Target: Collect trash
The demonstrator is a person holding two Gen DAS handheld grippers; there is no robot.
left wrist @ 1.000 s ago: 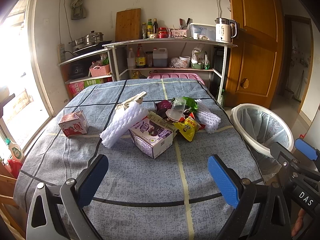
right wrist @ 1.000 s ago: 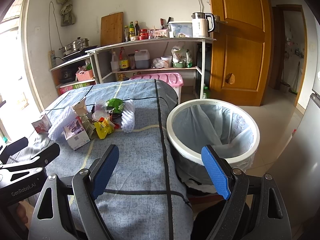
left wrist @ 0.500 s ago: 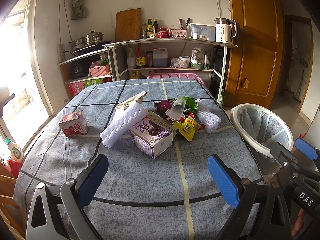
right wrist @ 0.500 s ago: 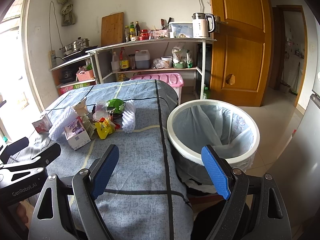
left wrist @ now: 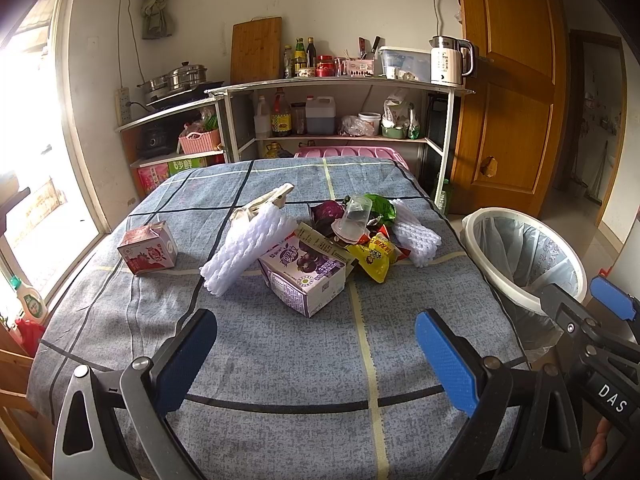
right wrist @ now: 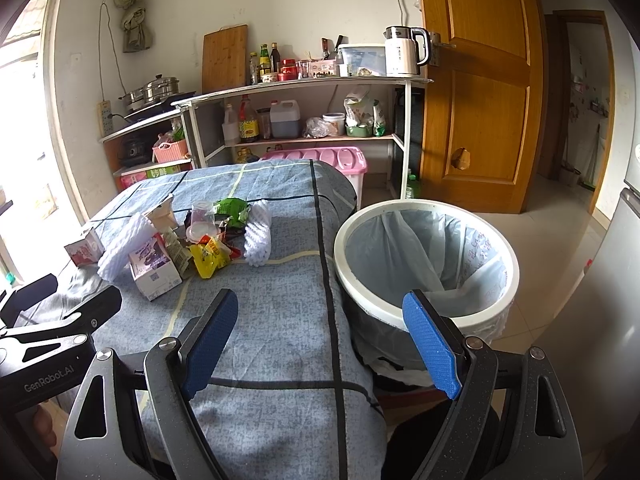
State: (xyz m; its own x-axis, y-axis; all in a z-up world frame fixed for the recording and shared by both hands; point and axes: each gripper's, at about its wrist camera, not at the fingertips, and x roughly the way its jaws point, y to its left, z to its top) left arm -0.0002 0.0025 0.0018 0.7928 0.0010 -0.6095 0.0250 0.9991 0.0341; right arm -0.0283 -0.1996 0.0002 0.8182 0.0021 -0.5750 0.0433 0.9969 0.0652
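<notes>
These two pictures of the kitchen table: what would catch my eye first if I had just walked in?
Probably the heap of trash in the middle of the blue checked tablecloth: a purple carton, white foam netting and a yellow wrapper, with a small red carton apart on the left. Next, the white bin with its plastic liner, standing off the table's right edge. Both blue-padded tools, left tool and right tool, are open and empty.

Blown-out window (left wrist: pixel 28 184) glare, fisheye-warped edges

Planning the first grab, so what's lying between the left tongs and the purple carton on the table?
Nothing: in the left wrist view only bare blue checked tablecloth lies between the open left tongs and the purple carton.
</notes>
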